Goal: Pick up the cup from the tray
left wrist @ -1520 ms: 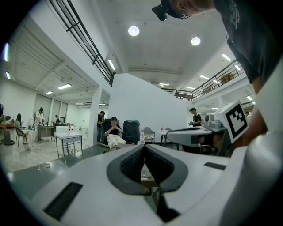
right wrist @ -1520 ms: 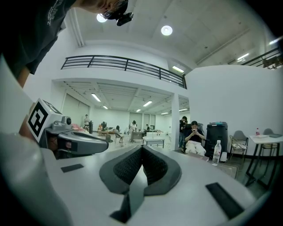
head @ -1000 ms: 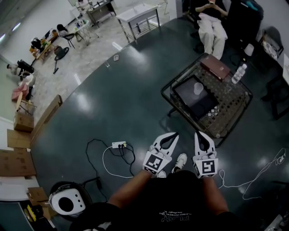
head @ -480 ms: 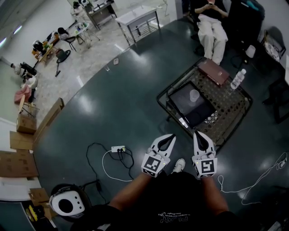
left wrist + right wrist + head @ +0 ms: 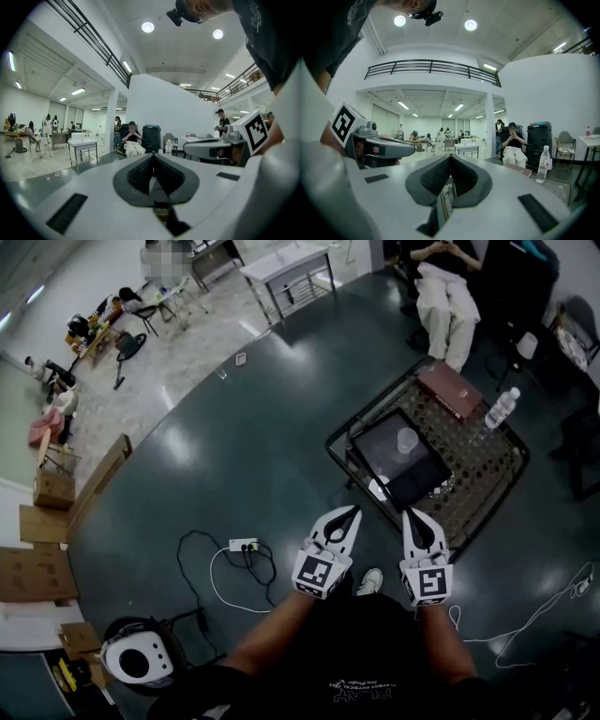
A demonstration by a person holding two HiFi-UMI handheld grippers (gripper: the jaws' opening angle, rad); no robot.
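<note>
In the head view a clear plastic cup (image 5: pixel 407 443) stands upright on a dark square tray (image 5: pixel 380 442), which lies on a low wire-topped table (image 5: pixel 487 465). Both grippers hang in front of my body, short of the table's near corner and well apart from the cup. My left gripper (image 5: pixel 353 509) is shut with nothing in it, its tips meeting in the left gripper view (image 5: pixel 152 154). Beside it my right gripper (image 5: pixel 411 515) is also shut and empty, its jaws closed in the right gripper view (image 5: pixel 450 156). Neither gripper view shows the cup.
A brown book (image 5: pixel 452 390) and a water bottle (image 5: pixel 502 408) lie on the table beyond the tray. A seated person (image 5: pixel 445 296) is behind the table. A power strip (image 5: pixel 244 544) with cables lies on the floor at my left, and a white round device (image 5: pixel 136 662) sits at bottom left.
The table with the tray and cup has drawn a little closer to the grippers in the head view. Both grippers stay shut and side by side.
</note>
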